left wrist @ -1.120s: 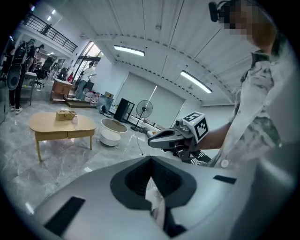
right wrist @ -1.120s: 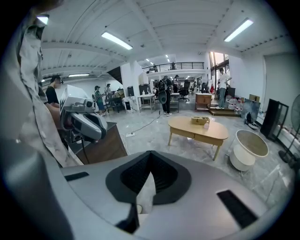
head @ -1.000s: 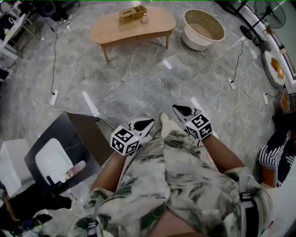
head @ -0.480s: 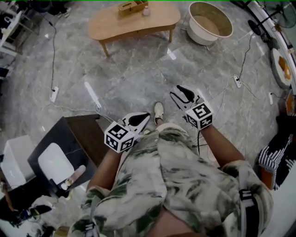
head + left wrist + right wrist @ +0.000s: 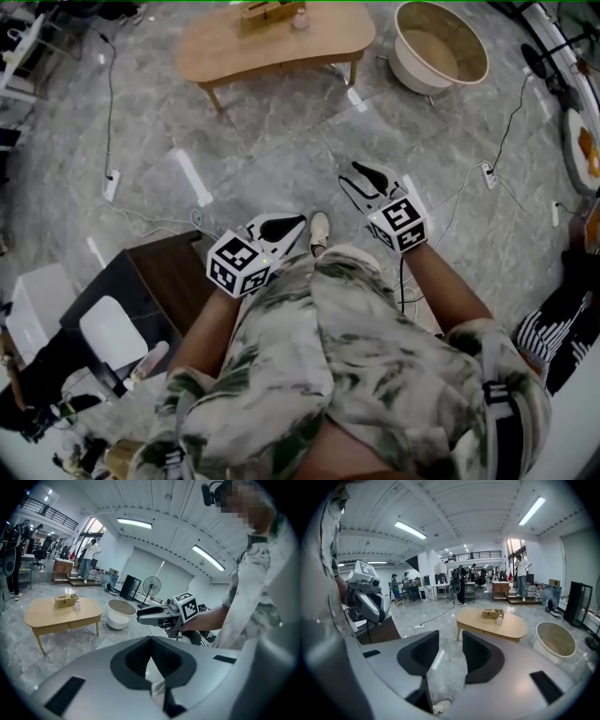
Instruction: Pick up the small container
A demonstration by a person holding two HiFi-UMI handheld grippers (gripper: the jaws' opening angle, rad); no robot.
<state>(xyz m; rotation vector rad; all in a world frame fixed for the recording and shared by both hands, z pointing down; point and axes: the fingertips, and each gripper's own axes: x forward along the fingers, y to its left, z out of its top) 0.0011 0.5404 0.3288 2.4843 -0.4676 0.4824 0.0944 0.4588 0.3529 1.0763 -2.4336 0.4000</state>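
The small container, a pale little bottle, stands on a low wooden table across the floor, beside a wooden box. It also shows in the right gripper view as the same bottle and in the left gripper view. Both grippers are held in front of the person's waist, far from the table. My left gripper is shut with nothing in it; its tips meet. My right gripper is open and empty; its jaws have just been opening, then eased in slightly.
A white round tub stands right of the table. A dark side table with a white object is at my left. Cables and power strips lie on the marble floor. The person's shoe shows between the grippers.
The person has walked toward the wooden table, so it and the tub sit higher in the head view. The right gripper's jaws went from shut to open. Both grippers moved forward.
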